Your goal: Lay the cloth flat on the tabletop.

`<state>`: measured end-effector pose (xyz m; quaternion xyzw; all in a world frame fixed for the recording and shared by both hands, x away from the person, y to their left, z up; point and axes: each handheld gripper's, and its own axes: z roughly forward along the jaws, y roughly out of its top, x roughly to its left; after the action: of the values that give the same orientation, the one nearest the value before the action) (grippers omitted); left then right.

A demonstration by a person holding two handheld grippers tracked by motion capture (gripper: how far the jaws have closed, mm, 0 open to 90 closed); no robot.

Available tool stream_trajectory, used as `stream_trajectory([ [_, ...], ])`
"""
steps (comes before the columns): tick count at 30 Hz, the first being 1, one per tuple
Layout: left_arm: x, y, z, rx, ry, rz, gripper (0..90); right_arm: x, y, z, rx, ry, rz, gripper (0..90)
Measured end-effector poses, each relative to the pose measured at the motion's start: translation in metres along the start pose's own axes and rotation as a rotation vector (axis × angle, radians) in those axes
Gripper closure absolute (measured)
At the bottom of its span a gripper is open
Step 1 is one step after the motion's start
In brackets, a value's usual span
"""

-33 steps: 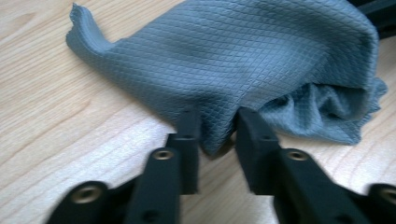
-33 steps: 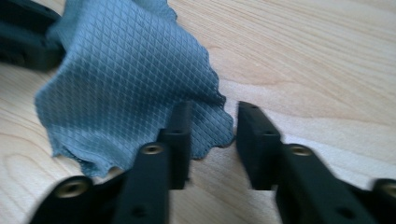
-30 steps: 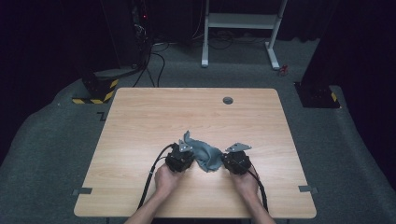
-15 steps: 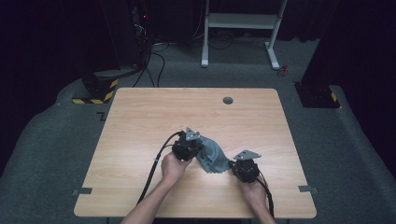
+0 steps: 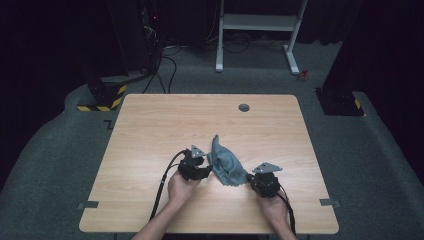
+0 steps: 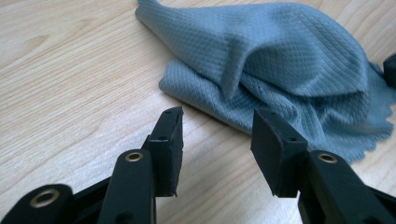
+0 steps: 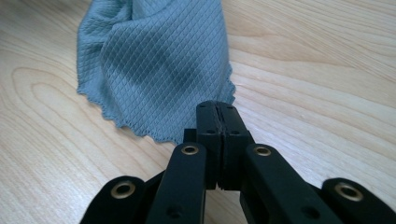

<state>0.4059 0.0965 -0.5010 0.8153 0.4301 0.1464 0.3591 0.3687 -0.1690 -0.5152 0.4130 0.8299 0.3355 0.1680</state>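
Observation:
A grey-blue waffle-weave cloth [image 5: 227, 162] lies crumpled and partly folded over itself on the wooden table [image 5: 150, 130]. My left gripper [image 5: 209, 170] sits at the cloth's left side. In the left gripper view its jaws [image 6: 217, 135] have just been opening and stand apart with only bare wood between them, the cloth [image 6: 289, 60] just beyond the tips. My right gripper [image 5: 251, 180] is at the cloth's near right corner. In the right gripper view its jaws [image 7: 217, 109] are pressed together at the scalloped edge of the cloth [image 7: 159, 60].
A round cable hole [image 5: 244, 107] sits near the table's far edge. Behind the table stand a white desk frame [image 5: 260, 25] and a yellow-and-black striped base [image 5: 102, 97] with cables on the dark floor. Bare wood spreads to the left, right and far side of the cloth.
The left gripper has let go of the cloth, opened and drawn back toward the near left. The cloth has dropped onto the table. The right gripper has stayed shut at the cloth's corner.

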Motion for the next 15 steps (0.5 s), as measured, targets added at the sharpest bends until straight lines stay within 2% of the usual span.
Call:
stream_trajectory([
  [4,-0.004,0.009,0.015,0.027,0.011,0.012,52.7,0.0,-0.002,-0.004,0.0,-0.004,0.007,88.9],
  [6,-0.006,0.012,0.022,0.052,0.02,0.025,55.3,-0.002,-0.006,-0.008,-0.006,-0.009,0.012,88.9],
  [9,-0.009,0.013,0.027,0.07,0.022,0.051,70.9,-0.007,-0.01,-0.012,-0.004,-0.02,0.025,89.0],
  [12,-0.008,0.013,0.025,0.083,0.01,0.079,86.6,-0.011,-0.013,-0.014,-0.006,-0.034,0.034,89.2],
  [15,-0.01,0.011,0.016,0.089,0.01,0.111,88.7,-0.013,-0.014,-0.017,-0.016,-0.045,0.033,89.2],
])
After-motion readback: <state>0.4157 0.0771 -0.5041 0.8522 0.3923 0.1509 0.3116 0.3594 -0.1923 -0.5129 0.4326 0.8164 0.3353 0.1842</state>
